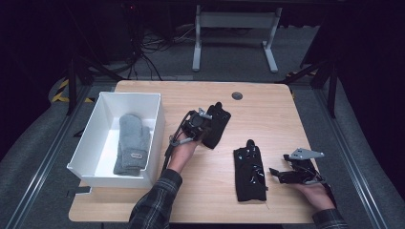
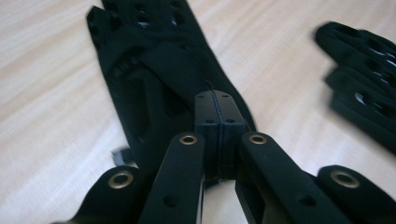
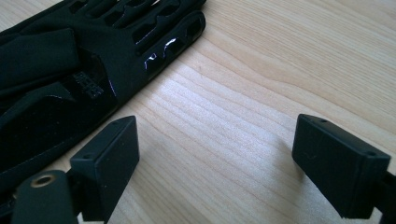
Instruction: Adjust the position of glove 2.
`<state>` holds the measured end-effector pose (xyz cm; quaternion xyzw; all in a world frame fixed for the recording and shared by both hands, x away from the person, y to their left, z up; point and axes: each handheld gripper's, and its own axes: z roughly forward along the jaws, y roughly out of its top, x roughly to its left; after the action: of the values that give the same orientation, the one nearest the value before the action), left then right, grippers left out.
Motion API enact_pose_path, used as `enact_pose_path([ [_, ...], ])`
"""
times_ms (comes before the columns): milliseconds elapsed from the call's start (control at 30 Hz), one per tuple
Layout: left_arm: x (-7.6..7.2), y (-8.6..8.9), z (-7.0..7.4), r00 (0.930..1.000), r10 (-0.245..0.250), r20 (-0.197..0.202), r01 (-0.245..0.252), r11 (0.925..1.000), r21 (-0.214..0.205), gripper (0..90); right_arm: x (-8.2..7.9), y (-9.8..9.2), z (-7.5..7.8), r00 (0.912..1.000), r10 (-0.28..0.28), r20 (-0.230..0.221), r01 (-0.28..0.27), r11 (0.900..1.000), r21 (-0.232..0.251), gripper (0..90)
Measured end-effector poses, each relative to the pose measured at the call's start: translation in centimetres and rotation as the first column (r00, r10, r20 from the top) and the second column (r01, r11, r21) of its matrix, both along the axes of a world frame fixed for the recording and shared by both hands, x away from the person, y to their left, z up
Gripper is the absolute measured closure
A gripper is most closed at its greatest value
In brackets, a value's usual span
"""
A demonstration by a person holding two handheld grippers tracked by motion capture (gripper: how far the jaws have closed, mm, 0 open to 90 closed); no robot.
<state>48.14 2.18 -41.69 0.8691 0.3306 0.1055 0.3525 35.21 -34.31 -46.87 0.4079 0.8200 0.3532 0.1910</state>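
A black glove point(image 2: 154, 79) hung pinched by its cuff between the closed left jaws; the second black glove point(image 3: 60, 79) lay flat just beside the open right jaws.

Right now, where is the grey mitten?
In the high view, the grey mitten lies inside the white bin at the table's left side, left of the left tool.

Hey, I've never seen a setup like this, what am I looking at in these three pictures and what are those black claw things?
A person sits at a wooden table holding a hand-operated gripping tool in each hand. One picture looks down from above; the other two come from cameras riding on each tool. The left tool is shut on the edge of a black glove. The right tool is open over bare wood, beside a second black glove. A white bin on the left holds a grey mitten.
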Motion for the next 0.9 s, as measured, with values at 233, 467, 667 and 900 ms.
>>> enact_pose_path([
  [233, 2.8, -1.2, -1.5, 0.9998, 0.001, -0.022, -0.001, 0.9993, 0.037, 90.0, 0.0, 0.0, 0.0, 1.0, 0.0, 0.0, 0.0, 1.0, 0.0, 15.4],
  [467, 3.3, -1.0, -3.1, 0.9979, 0.024, -0.061, -0.022, 0.9989, 0.041, 90.0, 0.0, 0.0, 0.0, 1.0, -0.002, 0.0, 0.002, 1.0, 0.0, 15.4],
  [667, 1.8, -0.7, -2.9, 0.9975, -0.007, -0.07, 0.011, 0.9982, 0.059, 90.0, 0.0, 0.0, 0.0, 1.0, -0.001, 0.0, 0.001, 1.0, 0.0, 15.5],
  [900, -0.5, -0.6, -2.8, 0.995, -0.052, -0.086, 0.058, 0.9956, 0.074, 90.0, 0.0, 0.0, 0.0, 1.0, -0.002, 0.0, 0.002, 1.0, 0.0, 15.4],
])
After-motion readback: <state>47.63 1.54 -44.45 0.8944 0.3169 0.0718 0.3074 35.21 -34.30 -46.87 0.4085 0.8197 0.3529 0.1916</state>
